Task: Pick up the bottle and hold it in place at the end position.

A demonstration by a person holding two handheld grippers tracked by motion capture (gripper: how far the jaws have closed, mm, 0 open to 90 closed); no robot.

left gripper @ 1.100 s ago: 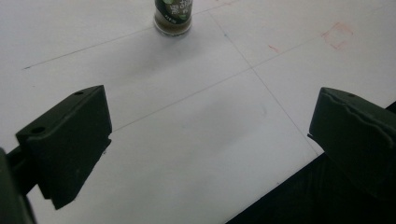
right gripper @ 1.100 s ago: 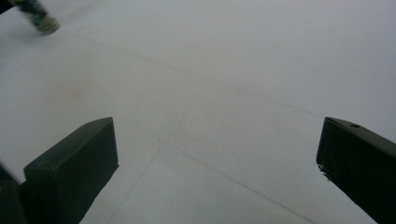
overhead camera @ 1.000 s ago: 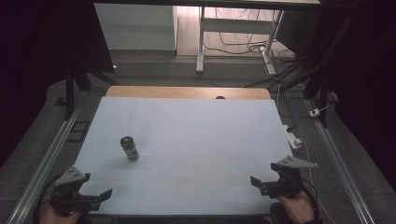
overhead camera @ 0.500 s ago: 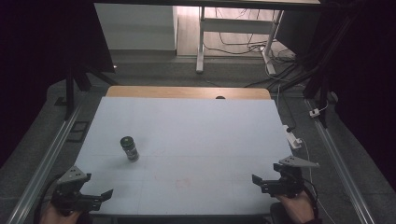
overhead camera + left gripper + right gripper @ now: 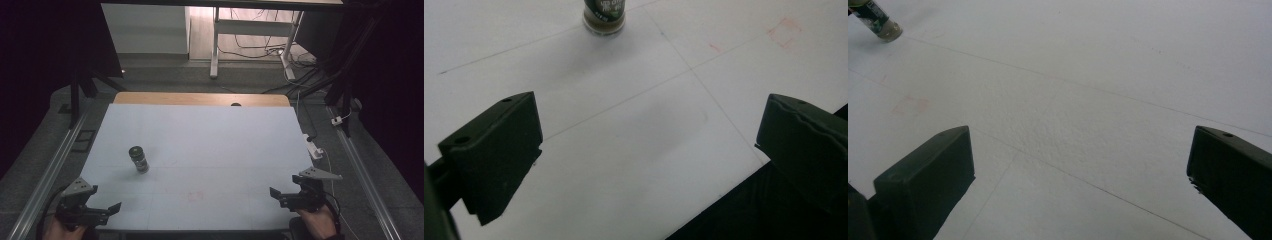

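A small dark bottle point(image 5: 138, 159) with a dark cap and a green label stands upright on the white table top point(image 5: 215, 145), left of centre. My left gripper point(image 5: 104, 212) is at the front left corner, open and holding nothing. Its view shows the bottle point(image 5: 604, 15) ahead, beyond its spread jaws point(image 5: 649, 145). My right gripper point(image 5: 280, 196) is at the front right corner, also open and holding nothing. From the right gripper view point(image 5: 1080, 165), the bottle point(image 5: 875, 20) is far off at the upper left.
A wooden strip point(image 5: 200, 98) runs along the table's far edge, with a small dark round thing point(image 5: 235, 104) on it. Metal rails point(image 5: 47, 172) flank both sides. A white power strip point(image 5: 314, 149) lies off the right edge. A faint red mark point(image 5: 195, 195) is near the front centre.
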